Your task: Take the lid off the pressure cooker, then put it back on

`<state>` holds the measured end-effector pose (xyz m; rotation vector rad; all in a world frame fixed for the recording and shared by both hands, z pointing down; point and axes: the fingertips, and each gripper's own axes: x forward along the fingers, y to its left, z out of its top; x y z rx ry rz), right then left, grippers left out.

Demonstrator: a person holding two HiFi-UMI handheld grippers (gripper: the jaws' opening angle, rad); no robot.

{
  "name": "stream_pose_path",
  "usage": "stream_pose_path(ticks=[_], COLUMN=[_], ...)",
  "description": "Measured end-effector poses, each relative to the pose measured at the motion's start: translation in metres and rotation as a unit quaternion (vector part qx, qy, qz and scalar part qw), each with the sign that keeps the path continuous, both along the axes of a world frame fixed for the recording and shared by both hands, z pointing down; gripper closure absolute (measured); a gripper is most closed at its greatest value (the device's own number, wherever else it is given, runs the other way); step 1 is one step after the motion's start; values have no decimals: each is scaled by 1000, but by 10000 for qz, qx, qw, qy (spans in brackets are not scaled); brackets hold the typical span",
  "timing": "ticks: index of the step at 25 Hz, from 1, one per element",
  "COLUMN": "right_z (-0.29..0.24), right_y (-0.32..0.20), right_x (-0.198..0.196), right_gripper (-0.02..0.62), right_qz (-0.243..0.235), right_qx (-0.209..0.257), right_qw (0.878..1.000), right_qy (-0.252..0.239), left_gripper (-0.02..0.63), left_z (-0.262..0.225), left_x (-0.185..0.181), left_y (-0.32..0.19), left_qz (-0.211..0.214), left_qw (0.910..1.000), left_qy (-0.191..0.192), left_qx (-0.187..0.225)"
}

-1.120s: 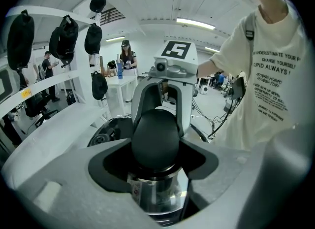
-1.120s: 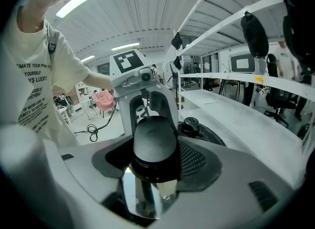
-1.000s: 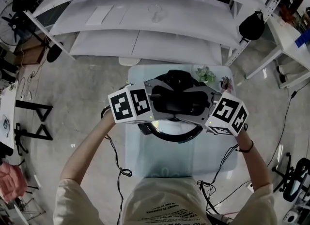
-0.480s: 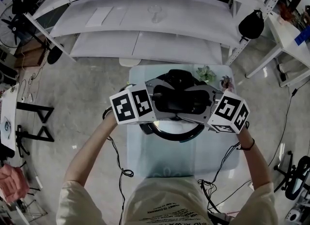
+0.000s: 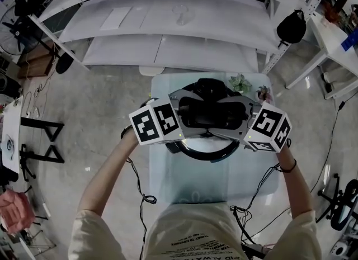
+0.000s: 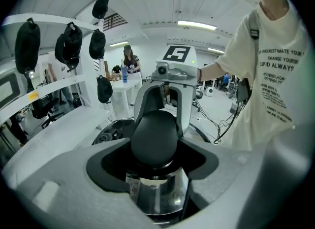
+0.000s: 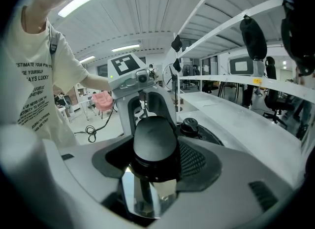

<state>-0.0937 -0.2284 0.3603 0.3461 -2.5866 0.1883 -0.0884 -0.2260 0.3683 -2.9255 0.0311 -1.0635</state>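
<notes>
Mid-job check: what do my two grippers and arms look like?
Both the left gripper and right gripper are pale grey with dark-lined jaws; each carries a white cube with black square markers. Black cables trail below them. The person wears a cream short-sleeved T-shirt with dark print and a dark right wristband.

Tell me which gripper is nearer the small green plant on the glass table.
Right. The right gripper, clamped on a black handle of the steel pressure cooker, sits close beside the plant; the left gripper grips the opposite handle, across the cooker.
</notes>
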Motion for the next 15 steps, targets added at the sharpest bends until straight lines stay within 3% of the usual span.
stream_pose_path(ticks=[5,15], right_z=[1,0], right_y=[4,0], right_x=[0,-2], right_gripper=[321,319], right_qz=[36,42], right_qx=[42,161], right_qw=[9998,9998], right_qy=[171,-82], left_gripper=[316,299], left_z=[1,1], left_x=[-2,-7], left_y=[3,-3], left_qz=[-178,-502], left_qw=[9996,9980], left_qy=[218,375], left_qx=[-14,-59])
